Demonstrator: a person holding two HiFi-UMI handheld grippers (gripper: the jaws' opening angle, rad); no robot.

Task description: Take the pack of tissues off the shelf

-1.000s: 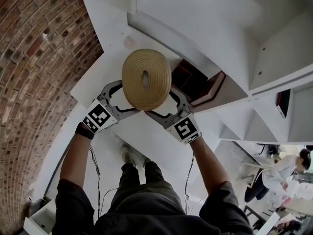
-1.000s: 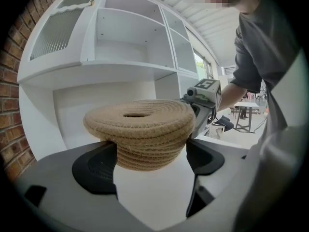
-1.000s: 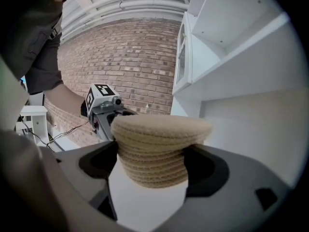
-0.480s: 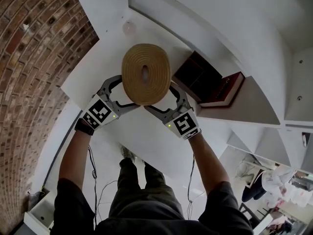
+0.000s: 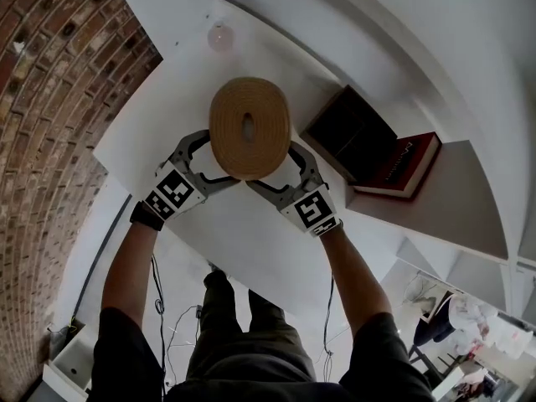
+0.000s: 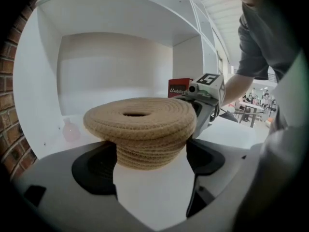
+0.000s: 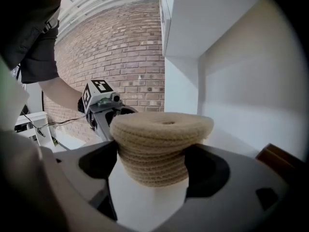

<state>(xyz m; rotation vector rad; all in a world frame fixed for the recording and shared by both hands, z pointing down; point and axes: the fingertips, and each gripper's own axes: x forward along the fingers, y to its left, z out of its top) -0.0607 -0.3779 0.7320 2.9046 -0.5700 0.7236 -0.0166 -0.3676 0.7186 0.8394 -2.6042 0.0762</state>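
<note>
A tan woven round tissue holder with a hole in its lid hangs over a white shelf board, clasped from both sides. My left gripper grips it from the left and my right gripper from the right. In the left gripper view the jaws of my left gripper press on the holder's narrower woven body under the wide lid. My right gripper clasps the holder the same way. Each gripper view shows the other gripper behind the holder.
A dark red open box and a red book sit on the shelf to the right. A small pinkish bottle stands at the back. A brick wall runs along the left. White shelf compartments rise above.
Both grippers have come down together with the holder still between them. In the head view the upper shelves have slid away and the box and book have moved right.
</note>
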